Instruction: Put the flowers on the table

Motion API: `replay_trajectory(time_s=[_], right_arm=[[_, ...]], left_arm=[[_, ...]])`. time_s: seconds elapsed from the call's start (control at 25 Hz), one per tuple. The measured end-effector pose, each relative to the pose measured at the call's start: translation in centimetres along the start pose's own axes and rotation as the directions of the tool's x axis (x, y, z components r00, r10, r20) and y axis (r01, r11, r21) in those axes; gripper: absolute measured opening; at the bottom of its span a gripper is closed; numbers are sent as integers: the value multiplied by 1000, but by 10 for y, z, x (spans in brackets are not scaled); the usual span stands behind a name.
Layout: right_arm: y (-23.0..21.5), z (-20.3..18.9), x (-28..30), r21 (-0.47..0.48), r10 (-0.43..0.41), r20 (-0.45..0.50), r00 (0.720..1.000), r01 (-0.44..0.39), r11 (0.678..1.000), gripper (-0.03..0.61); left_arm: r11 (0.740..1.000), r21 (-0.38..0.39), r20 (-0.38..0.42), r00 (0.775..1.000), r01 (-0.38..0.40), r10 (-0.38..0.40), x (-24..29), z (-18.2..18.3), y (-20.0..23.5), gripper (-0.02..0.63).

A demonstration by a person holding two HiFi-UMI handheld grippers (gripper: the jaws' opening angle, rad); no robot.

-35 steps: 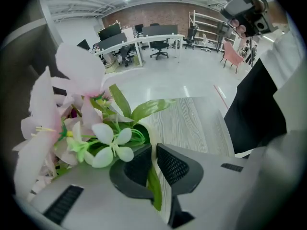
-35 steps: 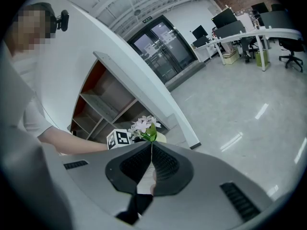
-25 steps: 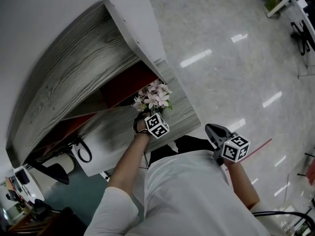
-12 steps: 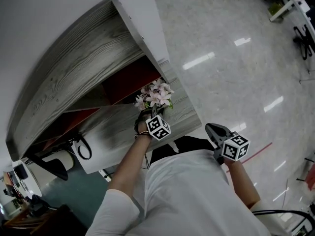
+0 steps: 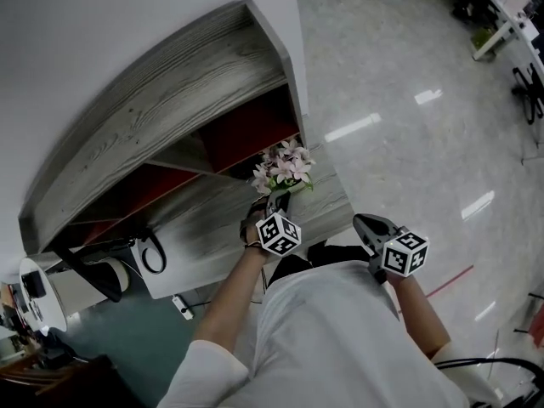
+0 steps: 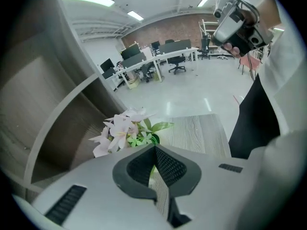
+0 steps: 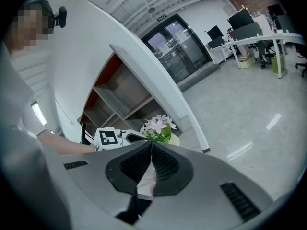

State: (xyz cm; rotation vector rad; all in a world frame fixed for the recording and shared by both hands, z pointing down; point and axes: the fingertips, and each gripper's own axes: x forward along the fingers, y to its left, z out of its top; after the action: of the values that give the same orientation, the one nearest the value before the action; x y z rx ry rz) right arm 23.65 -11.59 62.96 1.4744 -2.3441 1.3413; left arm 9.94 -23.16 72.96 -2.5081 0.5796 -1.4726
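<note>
Flowers (image 5: 285, 167) in left gripper (image 5: 276, 202) (jaws tight), over table (image 5: 204, 228)

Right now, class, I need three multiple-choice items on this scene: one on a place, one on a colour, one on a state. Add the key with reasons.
1. Where are the flowers? A on the floor; B over the table; C on a chair.
2. Their petals are: A red; B blue; C pale pink.
3. The right gripper's jaws are: A shut, empty; B wide apart; C on the flowers.
Key: B, the head view shows them above the grey top; C, the petals look pale pink; A, the jaws meet with nothing between.
</note>
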Motion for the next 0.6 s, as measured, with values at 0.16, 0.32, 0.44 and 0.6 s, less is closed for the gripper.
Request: replay_trajectory(time_s=[0.16, 0.32, 0.44, 0.6], right_arm=[[16, -7, -3, -2, 9, 5, 1000, -9, 1000, 18], [30, -14, -7, -21, 12, 9, 1000, -12, 1000, 18], [44, -23, -11, -36, 16, 10, 1000, -16, 999, 18], [62, -37, -19, -57, 16, 19, 1000, -15, 998, 18]], left_arm=[[995, -100, 42, 999, -28, 32, -35, -4, -2, 11], [980, -198, 111, 993, -23, 46, -72, -2, -10, 9], [971, -240, 144, 989, 3, 32, -100, -5, -24, 9], [956, -291, 197, 980, 42, 17, -134, -6, -44, 9]])
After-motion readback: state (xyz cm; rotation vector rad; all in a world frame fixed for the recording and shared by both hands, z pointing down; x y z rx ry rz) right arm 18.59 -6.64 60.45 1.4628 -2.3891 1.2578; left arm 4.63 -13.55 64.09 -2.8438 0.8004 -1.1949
